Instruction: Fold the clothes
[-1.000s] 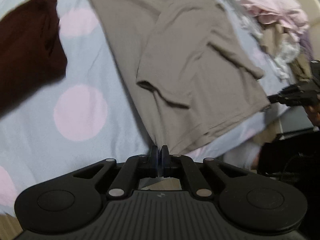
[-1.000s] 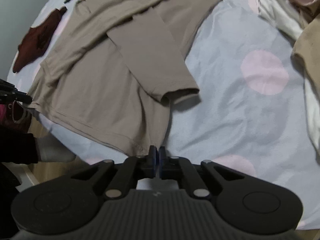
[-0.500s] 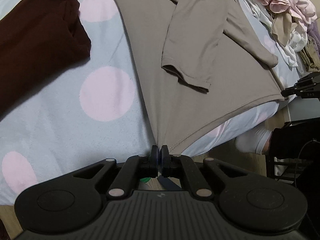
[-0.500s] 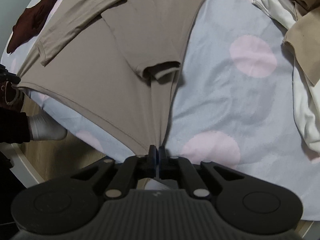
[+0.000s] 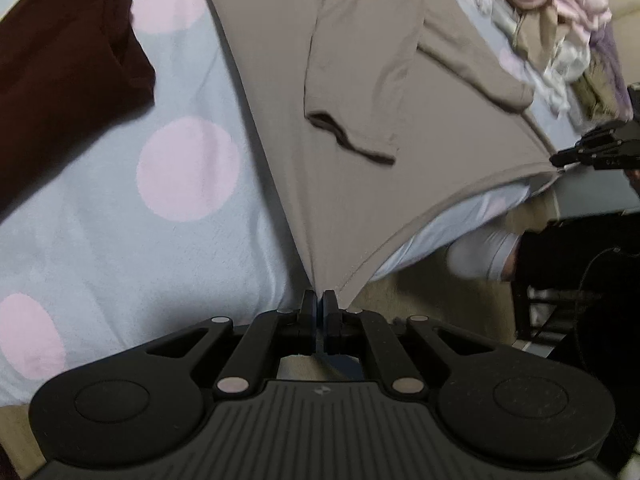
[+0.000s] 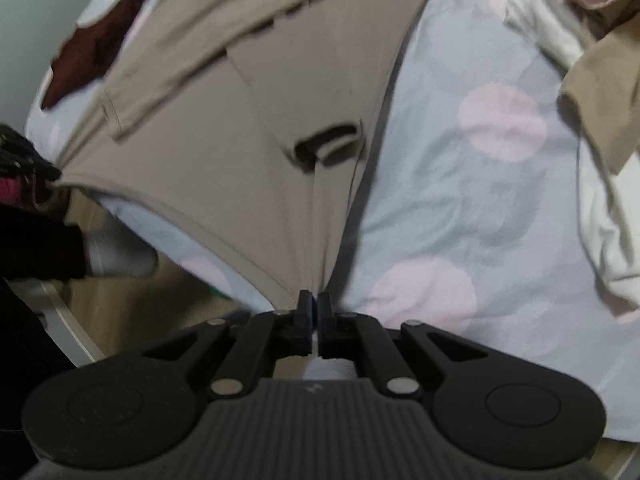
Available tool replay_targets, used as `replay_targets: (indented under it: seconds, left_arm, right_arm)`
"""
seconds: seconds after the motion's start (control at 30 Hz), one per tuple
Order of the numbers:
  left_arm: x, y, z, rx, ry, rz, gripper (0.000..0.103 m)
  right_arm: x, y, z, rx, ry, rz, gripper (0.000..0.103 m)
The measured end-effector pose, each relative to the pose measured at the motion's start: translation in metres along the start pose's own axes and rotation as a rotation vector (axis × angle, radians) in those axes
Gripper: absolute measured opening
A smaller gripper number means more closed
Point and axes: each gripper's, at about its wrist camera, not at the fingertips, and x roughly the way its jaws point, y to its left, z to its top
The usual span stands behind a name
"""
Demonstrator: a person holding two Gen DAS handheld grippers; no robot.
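A taupe long-sleeved shirt lies on the bed with both sleeves folded over its body. My left gripper is shut on one bottom corner of its hem, pulling the cloth taut. In the left wrist view my right gripper shows at the far right, pinching the other hem corner. The right wrist view shows the same shirt stretched from my right gripper, which is shut on its corner. The hem between the two corners hangs lifted just past the bed's edge.
The bed sheet is pale blue with pink dots. A dark maroon garment lies left of the shirt. A heap of pink, white and tan clothes is piled on the shirt's other side. A person's white sock stands on the floor by the bed.
Both grippers have pulled the hem corners back and up, so the rumpled shirt is now stretched flat and its hem lifted off the bed's edge.
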Motion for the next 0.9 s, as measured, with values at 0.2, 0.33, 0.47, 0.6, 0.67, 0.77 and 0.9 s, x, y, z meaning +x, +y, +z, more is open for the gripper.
replay_targets:
  seconds: [0.2, 0.33, 0.47, 0.6, 0.67, 0.77, 0.9]
  left_arm:
    - [-0.036, 0.007, 0.025, -0.039, -0.116, -0.072, 0.001]
    - [-0.056, 0.020, 0.044, -0.091, -0.204, -0.120, 0.001]
    - [-0.072, 0.035, 0.066, -0.144, -0.301, -0.167, 0.001]
    - [-0.077, 0.050, 0.092, -0.200, -0.355, -0.181, 0.001]
    - [-0.076, 0.058, 0.104, -0.218, -0.362, -0.179, 0.001]
    - [-0.072, 0.066, 0.123, -0.235, -0.364, -0.167, 0.001]
    - [-0.067, 0.073, 0.150, -0.256, -0.371, -0.154, 0.001]
  right_arm:
    - [-0.038, -0.024, 0.027, 0.077, -0.159, 0.016, 0.003]
    - [-0.062, -0.039, 0.048, 0.133, -0.262, 0.039, 0.003]
    - [-0.076, -0.048, 0.073, 0.153, -0.328, 0.042, 0.003]
    - [-0.078, -0.060, 0.102, 0.185, -0.352, 0.049, 0.003]
    - [-0.075, -0.067, 0.117, 0.203, -0.355, 0.053, 0.003]
    - [-0.070, -0.076, 0.138, 0.229, -0.362, 0.051, 0.003]
    - [-0.065, -0.086, 0.174, 0.262, -0.374, 0.064, 0.003]
